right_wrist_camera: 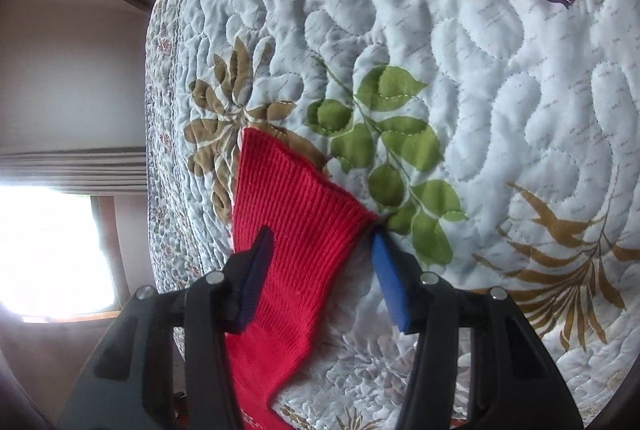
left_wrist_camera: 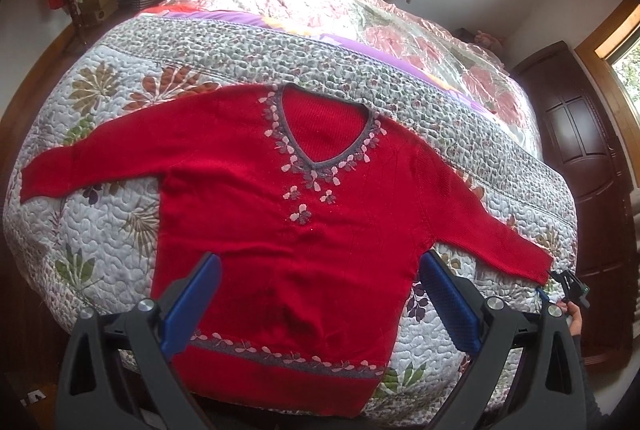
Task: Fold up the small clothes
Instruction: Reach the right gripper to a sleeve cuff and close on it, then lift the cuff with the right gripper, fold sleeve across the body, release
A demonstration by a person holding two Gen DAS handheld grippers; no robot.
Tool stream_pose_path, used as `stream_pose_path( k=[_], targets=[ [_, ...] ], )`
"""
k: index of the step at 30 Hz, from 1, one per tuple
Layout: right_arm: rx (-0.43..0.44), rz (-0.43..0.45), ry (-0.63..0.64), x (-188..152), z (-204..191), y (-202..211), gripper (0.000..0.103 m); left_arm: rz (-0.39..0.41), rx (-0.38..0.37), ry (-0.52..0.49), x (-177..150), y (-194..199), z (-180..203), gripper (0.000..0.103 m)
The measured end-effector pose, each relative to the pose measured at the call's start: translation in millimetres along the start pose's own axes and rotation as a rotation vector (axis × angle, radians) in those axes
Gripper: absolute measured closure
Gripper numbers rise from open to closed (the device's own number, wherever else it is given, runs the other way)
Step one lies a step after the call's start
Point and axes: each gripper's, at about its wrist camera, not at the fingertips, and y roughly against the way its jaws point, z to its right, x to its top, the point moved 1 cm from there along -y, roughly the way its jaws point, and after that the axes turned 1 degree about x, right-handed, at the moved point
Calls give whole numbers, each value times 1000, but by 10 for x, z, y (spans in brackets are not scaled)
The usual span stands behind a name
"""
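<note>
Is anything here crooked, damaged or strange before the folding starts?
Nothing stands out. The red sweater lies flat and face up on the quilt, both sleeves spread out. The right gripper is open around one sleeve cuff; the left gripper hovers open above the body.

soft daylight, blown-out window (right_wrist_camera: 52,250) glare, strong fisheye bending, dark vignetted corners, sharp centre

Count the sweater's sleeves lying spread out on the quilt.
2. One sleeve stretches left across the quilt; the other sleeve runs right, its cuff between the right gripper's open fingers.
</note>
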Motion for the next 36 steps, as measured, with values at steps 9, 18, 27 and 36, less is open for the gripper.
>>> stream_pose_path(
  k=[9,18,27,36],
  targets=[
    [8,40,60,-18,-69,24,97,5,-15,0,-21,62,-75,4],
    [32,81,336,-640,-965,347,97,-81,-108,17,52,-164,-389,4],
    [61,111,709,-1888,-2202,569,97,-114,-239,10,184,-289,-706,4],
    [26,52,947,-3028,-2785,248,97,-126,-345,-1,474,-448,-945,4]
  ],
)
